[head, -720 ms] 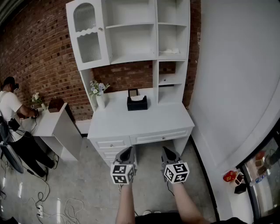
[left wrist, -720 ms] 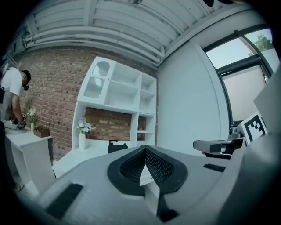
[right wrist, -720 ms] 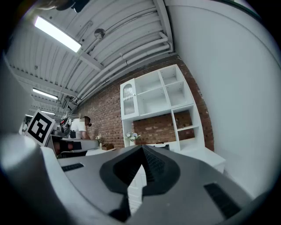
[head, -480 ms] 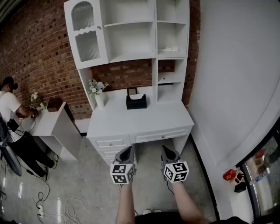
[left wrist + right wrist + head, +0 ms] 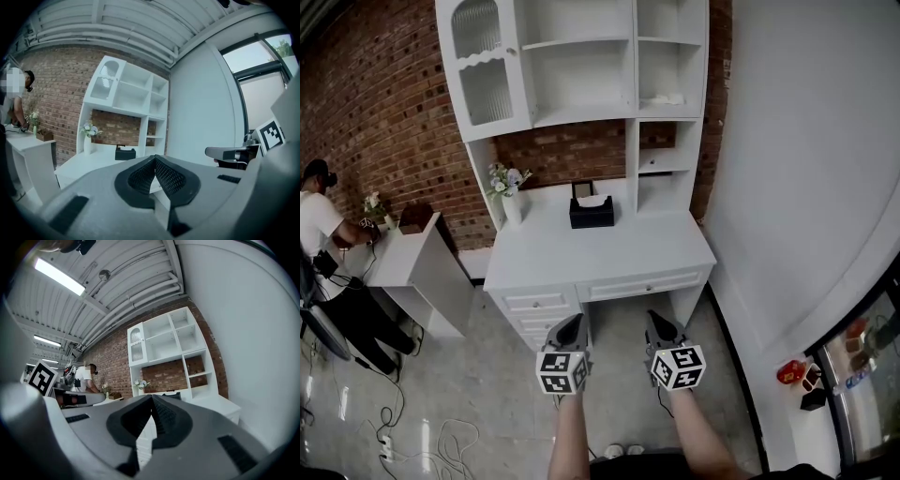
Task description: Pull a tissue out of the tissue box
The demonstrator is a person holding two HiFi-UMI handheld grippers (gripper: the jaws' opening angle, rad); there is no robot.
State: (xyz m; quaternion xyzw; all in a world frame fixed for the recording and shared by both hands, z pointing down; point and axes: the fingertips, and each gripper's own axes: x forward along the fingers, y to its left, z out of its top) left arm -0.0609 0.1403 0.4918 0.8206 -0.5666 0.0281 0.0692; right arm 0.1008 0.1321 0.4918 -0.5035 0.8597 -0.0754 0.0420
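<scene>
Change: the desk came a bit nearer.
Tissue box: was far off, not touched yet.
Left gripper: clenched, empty.
Right gripper: clenched, empty.

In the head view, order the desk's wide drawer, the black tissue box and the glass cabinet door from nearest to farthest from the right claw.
1. The wide drawer, low and just ahead of the right claw.
2. The tissue box, farther back, slightly left.
3. The glass cabinet door, high up, far left.
</scene>
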